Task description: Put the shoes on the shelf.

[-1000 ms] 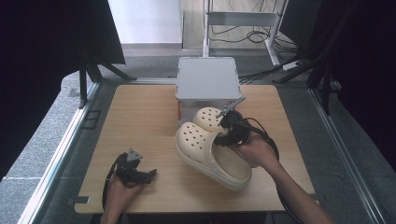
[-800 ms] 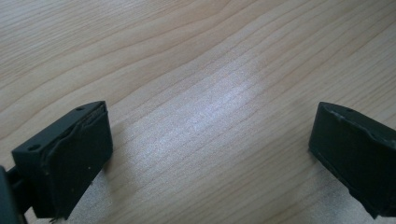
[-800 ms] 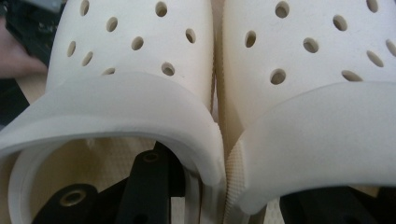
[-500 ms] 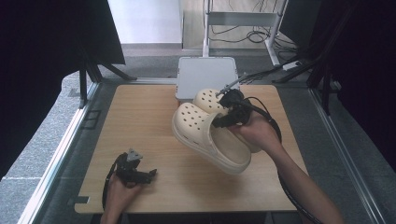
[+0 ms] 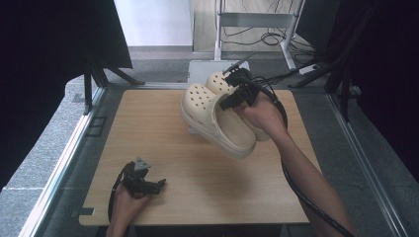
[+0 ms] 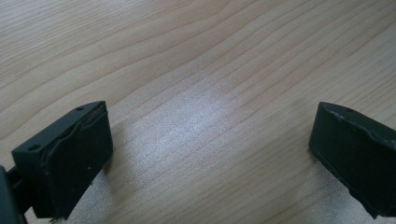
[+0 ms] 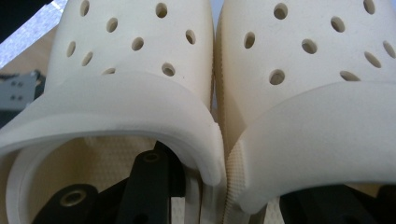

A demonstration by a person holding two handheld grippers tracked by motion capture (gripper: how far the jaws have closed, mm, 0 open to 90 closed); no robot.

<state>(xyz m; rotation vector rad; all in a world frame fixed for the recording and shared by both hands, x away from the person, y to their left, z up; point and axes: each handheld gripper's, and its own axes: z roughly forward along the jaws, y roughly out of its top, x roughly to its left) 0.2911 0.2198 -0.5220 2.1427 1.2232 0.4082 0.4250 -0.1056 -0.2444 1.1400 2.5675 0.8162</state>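
I have lifted the cream clogs (image 5: 217,116) farther from the table (image 5: 148,128), pinched together in my right gripper (image 5: 236,94). My left gripper (image 5: 143,181) rests near-left, jaws wide.

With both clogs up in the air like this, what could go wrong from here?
1. The right gripper pinches only the adjoining inner walls of the two cream clogs; with the long soles hanging tilted, one might slip out.
2. The grey box sits just past the toes, so a clog may catch its edge.
3. The left gripper rests open on the table, too far to steady the pair.
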